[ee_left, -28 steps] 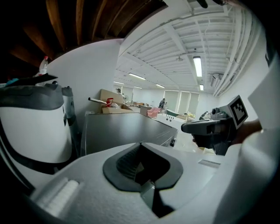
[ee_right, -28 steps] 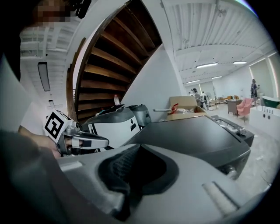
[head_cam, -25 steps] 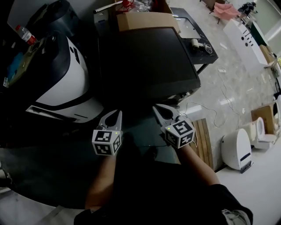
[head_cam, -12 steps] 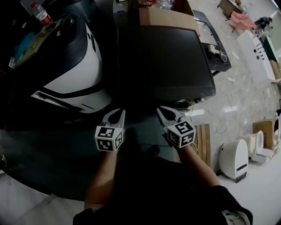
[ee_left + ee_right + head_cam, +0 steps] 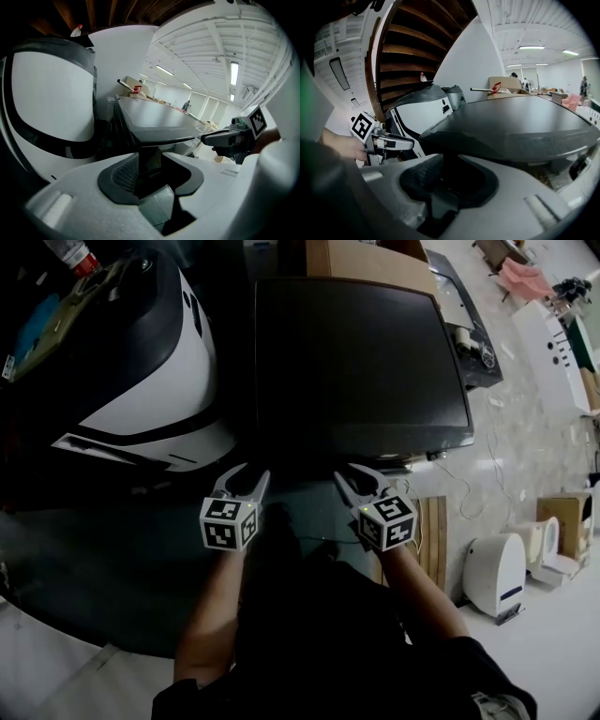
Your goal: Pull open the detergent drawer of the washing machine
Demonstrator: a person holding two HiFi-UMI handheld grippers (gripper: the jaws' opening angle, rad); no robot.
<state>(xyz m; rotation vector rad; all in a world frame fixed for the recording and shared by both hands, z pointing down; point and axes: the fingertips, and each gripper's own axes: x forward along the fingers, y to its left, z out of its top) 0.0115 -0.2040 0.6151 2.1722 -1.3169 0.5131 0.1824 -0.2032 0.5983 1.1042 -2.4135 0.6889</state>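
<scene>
**Drawer unseen; both claws open and empty**

The dark-topped washing machine (image 5: 361, 352) stands just ahead of both claws, its front edge running left to right. That front lies in shadow, so the drawer cannot be placed. The left claw (image 5: 246, 480) faces the near left corner, and the right claw (image 5: 353, 476) faces the middle. Both have just been opening, with nothing between the jaws. A white rounded machine (image 5: 159, 371) crowds the left.
</scene>
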